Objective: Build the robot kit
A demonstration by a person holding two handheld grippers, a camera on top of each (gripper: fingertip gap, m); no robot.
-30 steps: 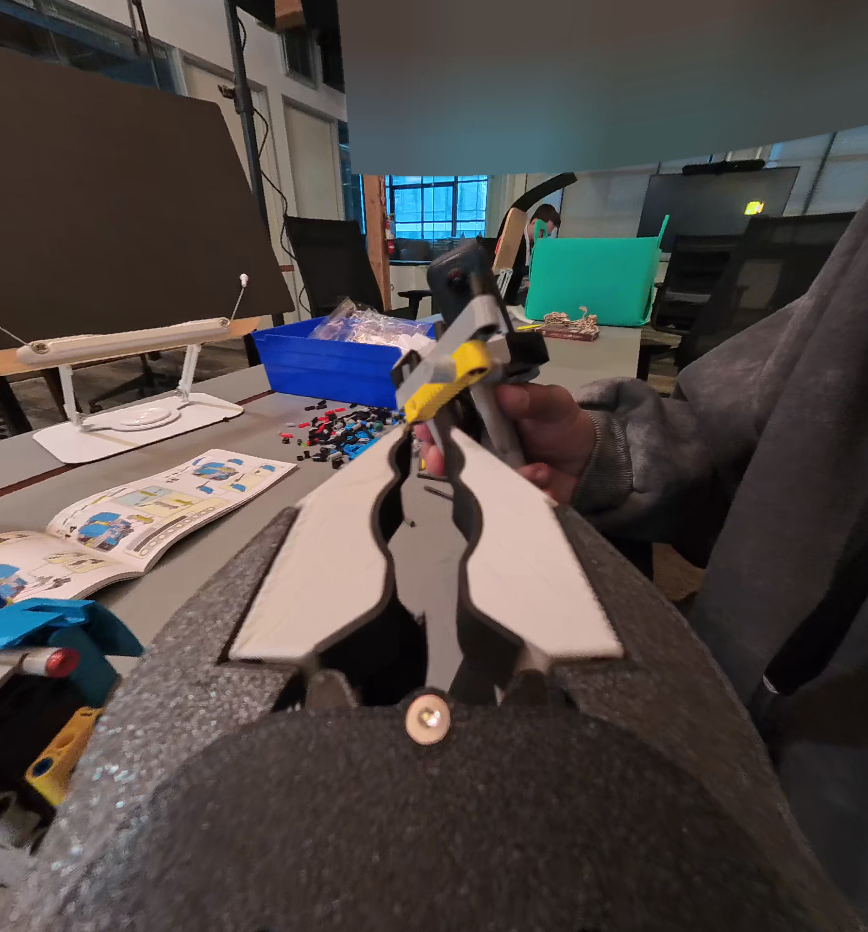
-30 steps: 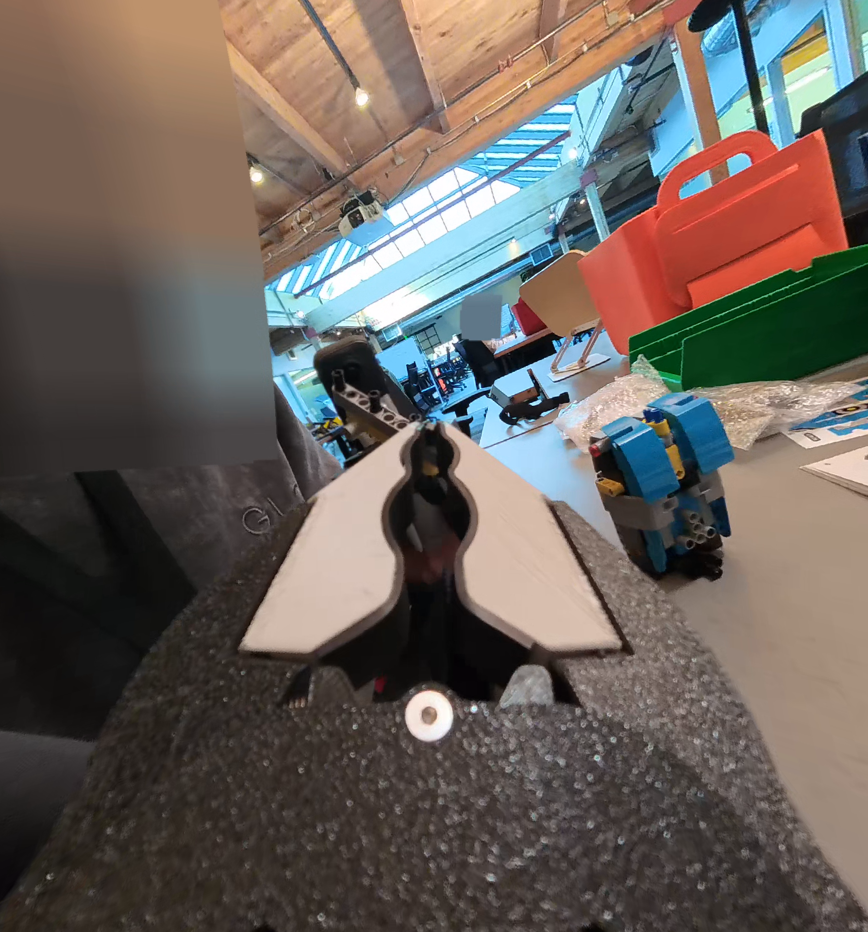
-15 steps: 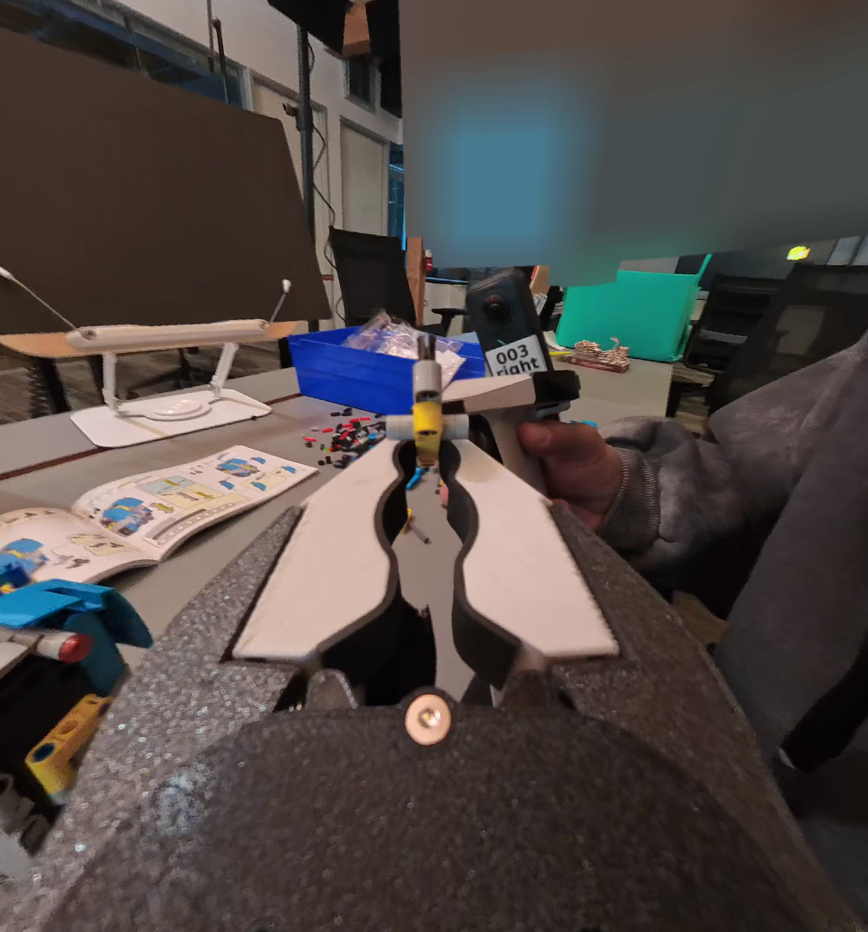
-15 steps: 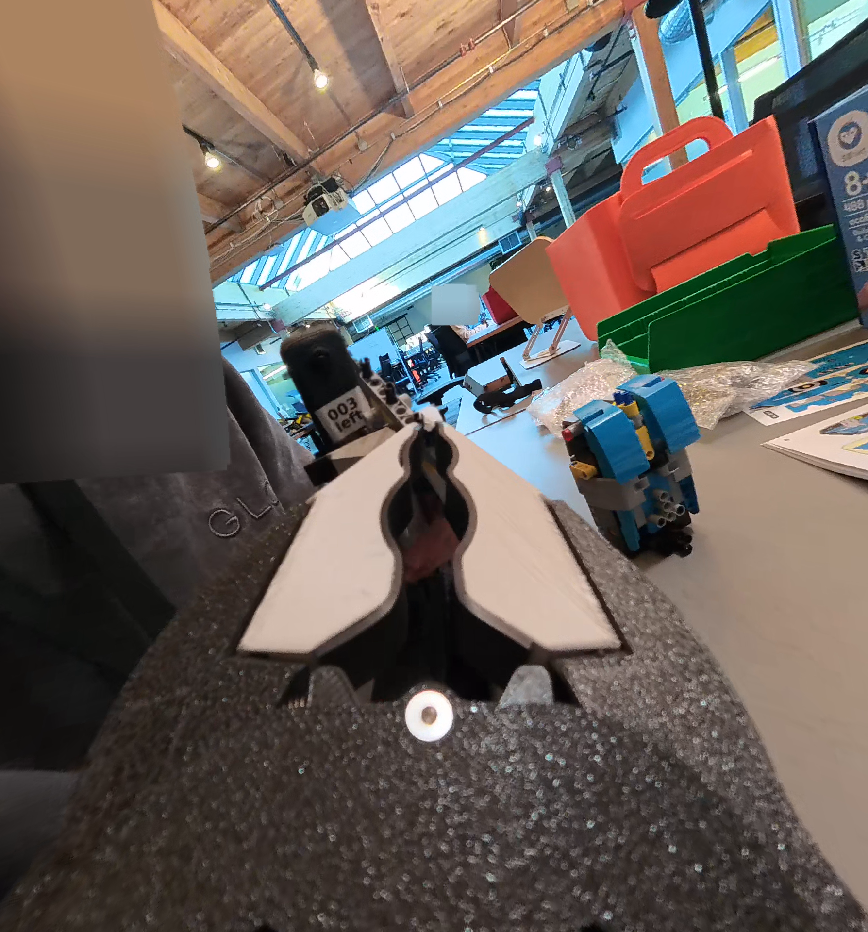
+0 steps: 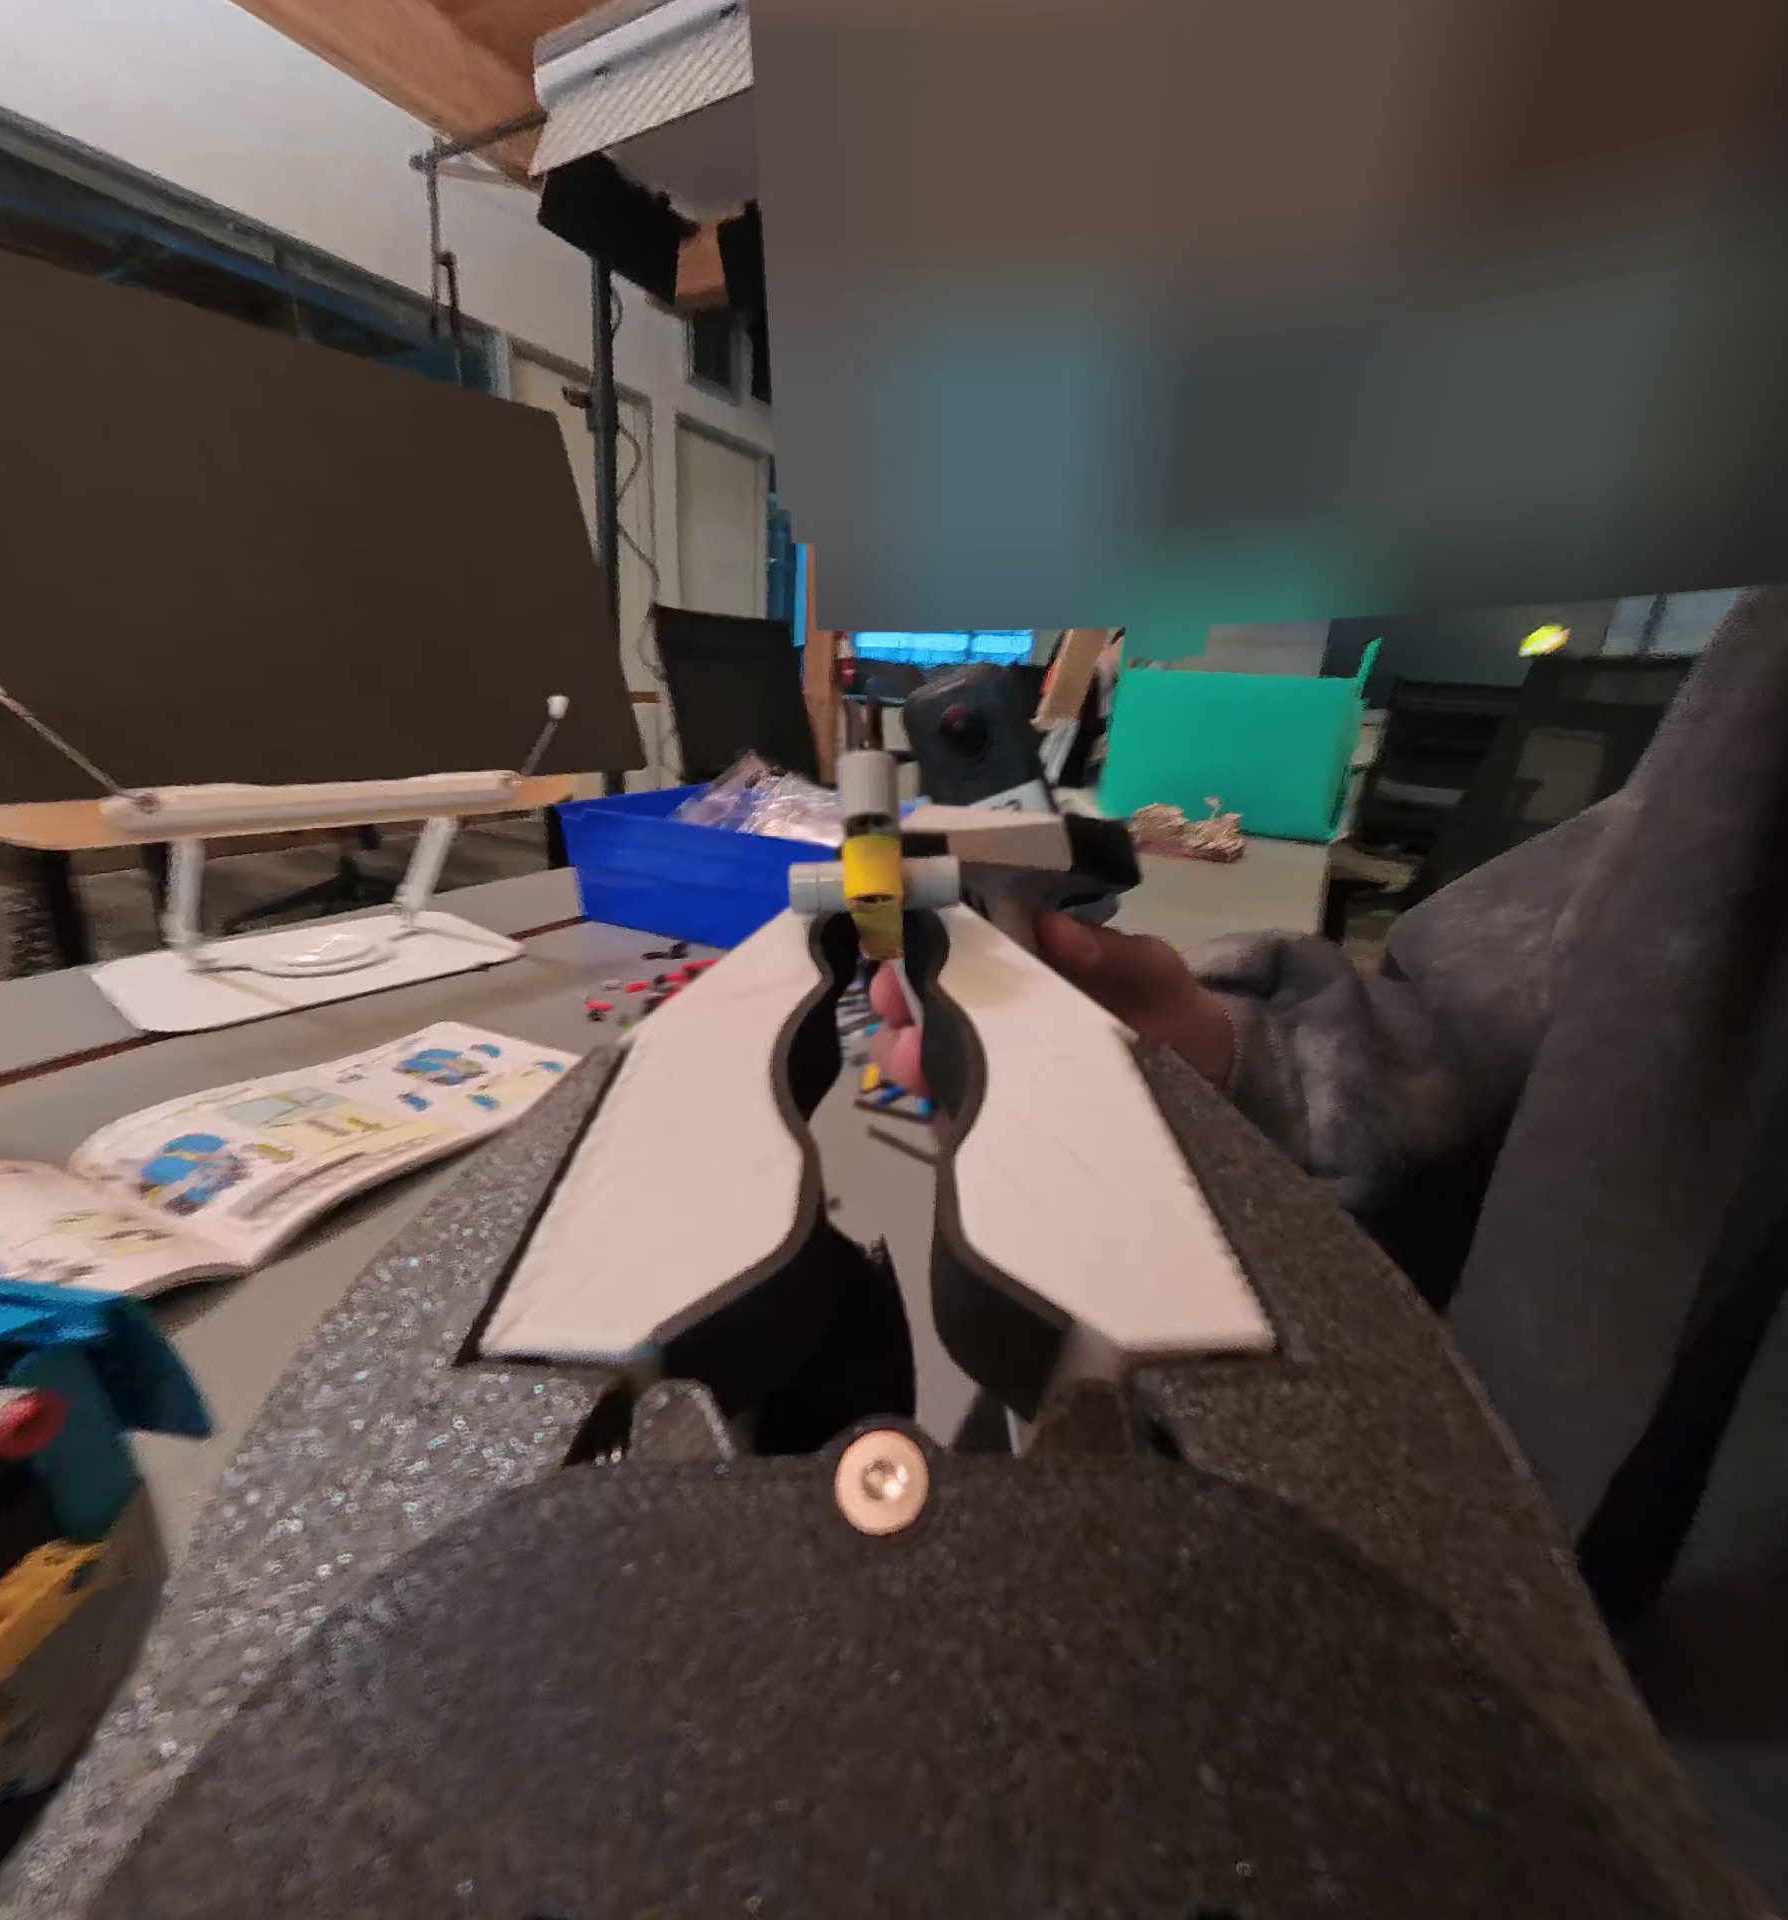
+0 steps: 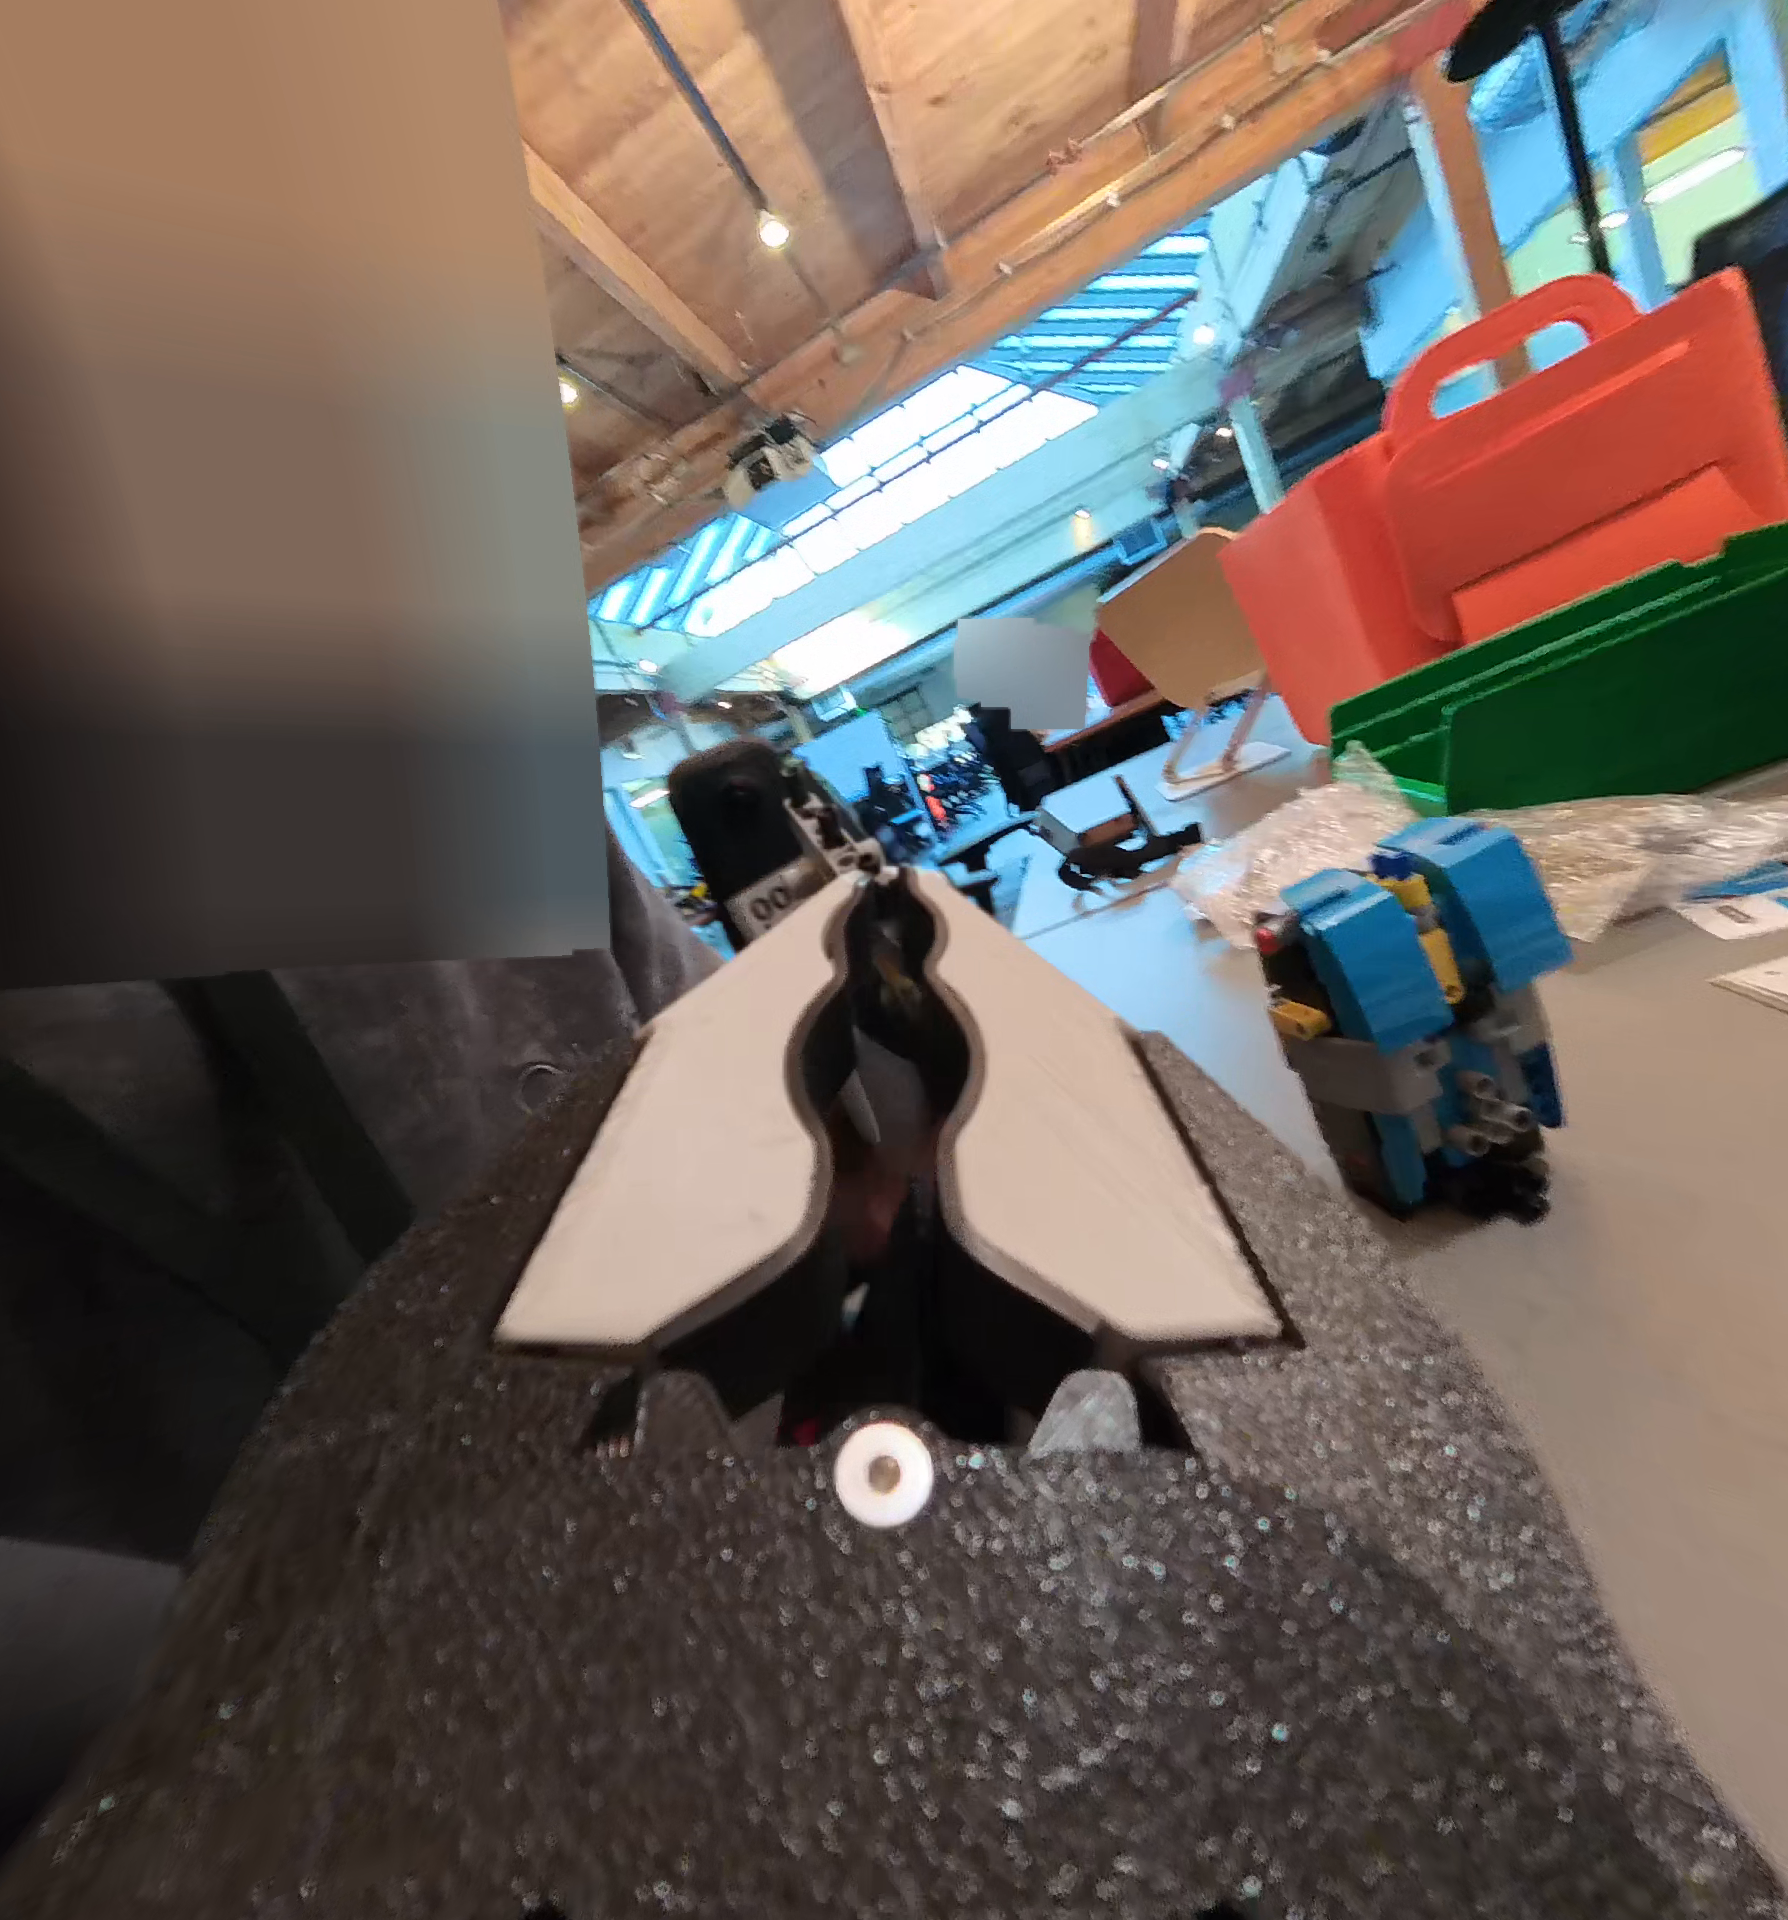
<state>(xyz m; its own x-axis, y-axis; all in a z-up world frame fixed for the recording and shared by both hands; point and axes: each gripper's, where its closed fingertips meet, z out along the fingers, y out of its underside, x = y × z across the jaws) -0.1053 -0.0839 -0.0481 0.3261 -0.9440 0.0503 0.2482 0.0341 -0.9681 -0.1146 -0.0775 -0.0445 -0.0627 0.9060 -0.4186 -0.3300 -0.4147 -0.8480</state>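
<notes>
My left gripper [image 5: 874, 920] is shut on a small yellow and grey brick assembly [image 5: 871, 878] and holds it up above the grey table [image 5: 28, 1039]. My right gripper [image 6: 885, 883] is shut, its tips pinched on the end of the assembly's grey holed beam [image 6: 828, 831]. In the left wrist view the right gripper [image 5: 989, 836] reaches in from the right, held by a hand [image 5: 1118, 966], tips at the assembly. A blue, grey and yellow brick model [image 6: 1409, 1039] stands on the table [image 6: 1648, 1351] to the right. It shows blurred at lower left [image 5: 28, 1382].
An open instruction booklet [image 5: 246, 1132] lies left. Behind it are a white stand [image 5: 308, 945], loose small bricks [image 5: 651, 987] and a blue bin [image 5: 682, 862]. A green bin [image 6: 1617, 707], an orange case [image 6: 1513, 499] and plastic bags [image 6: 1305, 862] stand far right. A grey sleeve [image 5: 1596, 1039] fills the right. The grippers are tip to tip, or close to it.
The assembly has turned from tilted to upright in my left gripper. The left view has tipped upward. The right gripper has stayed at the assembly, and the blue model has slid right in its view.
</notes>
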